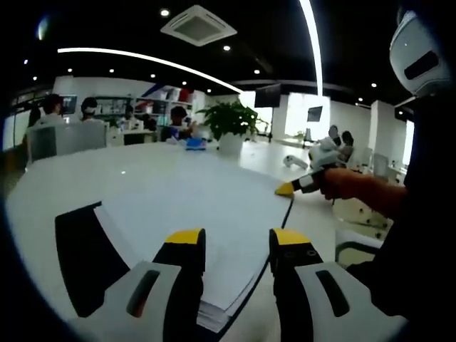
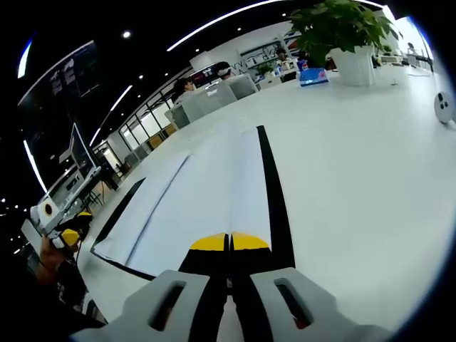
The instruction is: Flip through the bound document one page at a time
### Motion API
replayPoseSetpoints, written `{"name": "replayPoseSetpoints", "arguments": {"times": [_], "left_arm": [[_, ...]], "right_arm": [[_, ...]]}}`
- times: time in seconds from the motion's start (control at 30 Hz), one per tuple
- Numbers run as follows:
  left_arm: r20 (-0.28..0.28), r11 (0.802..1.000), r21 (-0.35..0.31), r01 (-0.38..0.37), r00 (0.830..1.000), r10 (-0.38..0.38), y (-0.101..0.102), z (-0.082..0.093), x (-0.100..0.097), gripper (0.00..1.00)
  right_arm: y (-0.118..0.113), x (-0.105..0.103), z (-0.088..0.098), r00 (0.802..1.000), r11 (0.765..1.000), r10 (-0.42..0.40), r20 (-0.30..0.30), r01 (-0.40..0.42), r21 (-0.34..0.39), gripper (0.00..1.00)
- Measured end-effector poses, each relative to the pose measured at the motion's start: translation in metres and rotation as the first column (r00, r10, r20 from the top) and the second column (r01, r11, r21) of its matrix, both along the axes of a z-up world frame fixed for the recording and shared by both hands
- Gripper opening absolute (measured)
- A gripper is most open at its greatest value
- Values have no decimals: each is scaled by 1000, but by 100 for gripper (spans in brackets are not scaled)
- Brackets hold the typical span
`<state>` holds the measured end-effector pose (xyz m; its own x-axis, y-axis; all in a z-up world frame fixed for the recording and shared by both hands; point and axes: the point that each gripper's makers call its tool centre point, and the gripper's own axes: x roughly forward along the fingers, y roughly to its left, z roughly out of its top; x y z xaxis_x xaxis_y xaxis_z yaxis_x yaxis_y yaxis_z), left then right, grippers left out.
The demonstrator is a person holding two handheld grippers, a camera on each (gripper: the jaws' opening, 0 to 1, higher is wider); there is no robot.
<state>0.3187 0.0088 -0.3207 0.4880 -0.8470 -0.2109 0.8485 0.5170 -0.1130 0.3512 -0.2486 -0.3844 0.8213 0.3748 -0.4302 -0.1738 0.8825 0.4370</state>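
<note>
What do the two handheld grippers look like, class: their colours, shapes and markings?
The left gripper has two broad jaws, each a black finger capped with a yellow tip, rising from pale grey housings with a dark oval slot in each. The right gripper is built alike: yellow tips, black fingers, grey slotted housings. Seen from the left gripper view, its body is grey and white.

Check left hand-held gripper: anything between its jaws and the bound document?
Nothing visible. The left hand-held gripper hangs open directly over the bound document's near edge, with no object between them. The right hand-held gripper is at the far corner, off to the side.
</note>
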Motion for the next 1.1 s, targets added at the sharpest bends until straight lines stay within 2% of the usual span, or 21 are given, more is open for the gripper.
{"name": "replayPoseSetpoints", "arguments": {"times": [0.17, 0.47, 0.63, 0.77, 1.1], "left_arm": [[-15, 1000, 3, -5, 1000, 5, 6, -5, -8, 39], [-22, 999, 6, -50, 998, 50, 21, -8, -6, 39], [-38, 999, 24, -46, 998, 47, 22, -13, -12, 35], [-37, 999, 16, -49, 998, 50, 23, -12, -15, 38], [-39, 997, 23, -68, 997, 69, 25, -15, -18, 38]], "right_arm": [[1, 0, 0, 1000, 1000, -5, 6, 5, -11, 1], [2, -1, 1, 1000, 1000, -4, 12, 4, -16, 1], [2, -1, 1, 1000, 1000, -5, 13, 5, -25, 1], [2, -1, 1, 1000, 1000, -7, 16, 7, -25, 1], [2, -1, 1, 1000, 1000, -5, 25, 6, -26, 1]]}}
